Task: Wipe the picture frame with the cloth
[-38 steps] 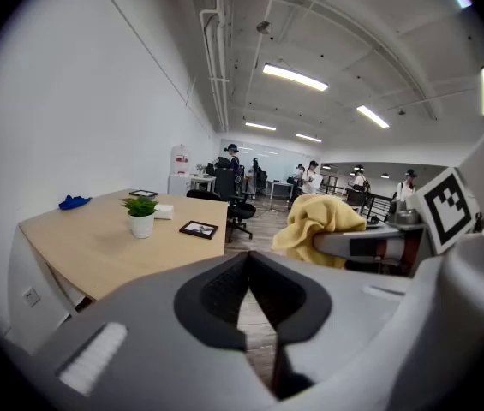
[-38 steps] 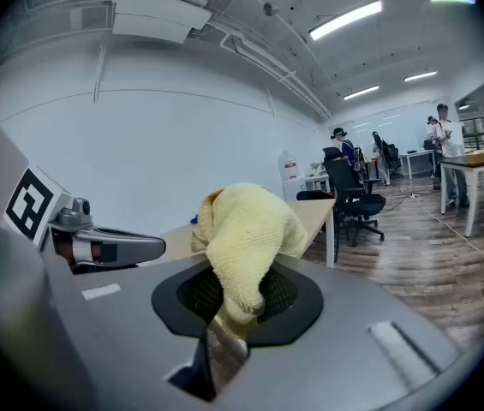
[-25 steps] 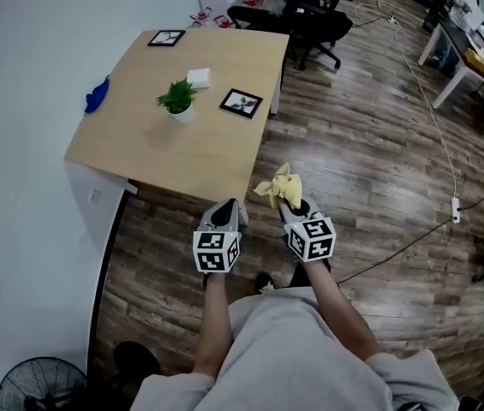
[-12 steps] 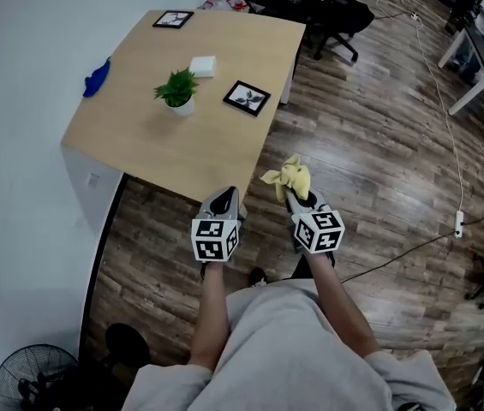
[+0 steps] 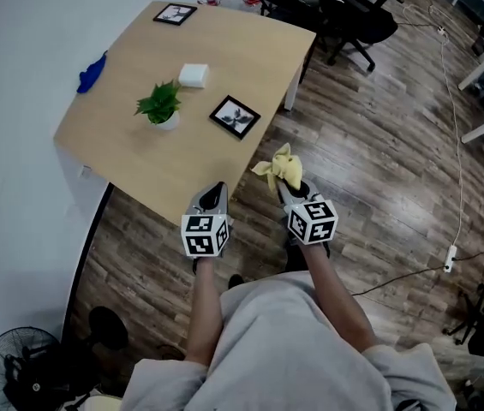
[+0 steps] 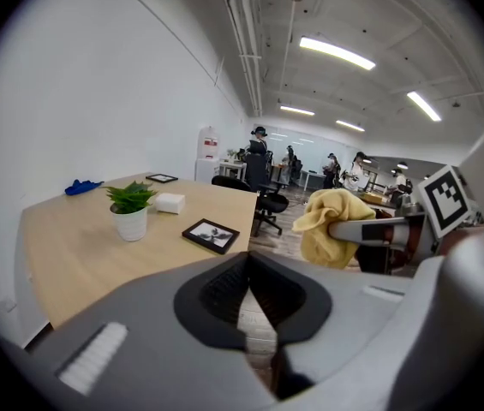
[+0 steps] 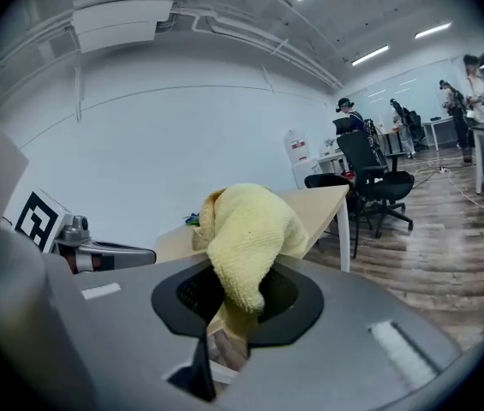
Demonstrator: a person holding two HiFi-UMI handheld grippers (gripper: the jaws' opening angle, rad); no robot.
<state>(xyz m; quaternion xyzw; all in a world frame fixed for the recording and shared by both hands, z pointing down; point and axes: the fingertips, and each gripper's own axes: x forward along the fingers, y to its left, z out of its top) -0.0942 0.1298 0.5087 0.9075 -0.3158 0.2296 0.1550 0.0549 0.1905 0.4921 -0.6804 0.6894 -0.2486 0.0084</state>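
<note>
Two black-bordered pictures flat on the wooden table (image 5: 139, 157), neither touched by anything. Nearer picture frame (image 5: 235, 116) just left of centre in the head view, set at a slant, with a pale print of a dark sprig. Well apart from both tools, up and to the left of the right one. Far picture frame (image 5: 176, 13) at the table's top corner, upper left, too small to read its print.

One yellow cloth (image 5: 281, 168), crumpled and fluffy, pinched in the right gripper (image 5: 289, 187) just below centre, over the wooden floor beside the table's near corner. Jaws closed on the cloth's lower fold, the rest bunched up over the tips.

One left gripper (image 5: 214, 191) beside it, lower centre, its tip at the table's near edge in that view. Jaws brought together, nothing between them.

Elsewhere on the table: one potted plant (image 5: 159, 105) in a white pot left of the nearer frame, one white box (image 5: 194, 75) above the plant, one blue object (image 5: 91, 73) at the left edge against the wall.

Black office chair (image 5: 357, 15) at the top right, a fan (image 5: 19, 371) in the bottom left corner.
</note>
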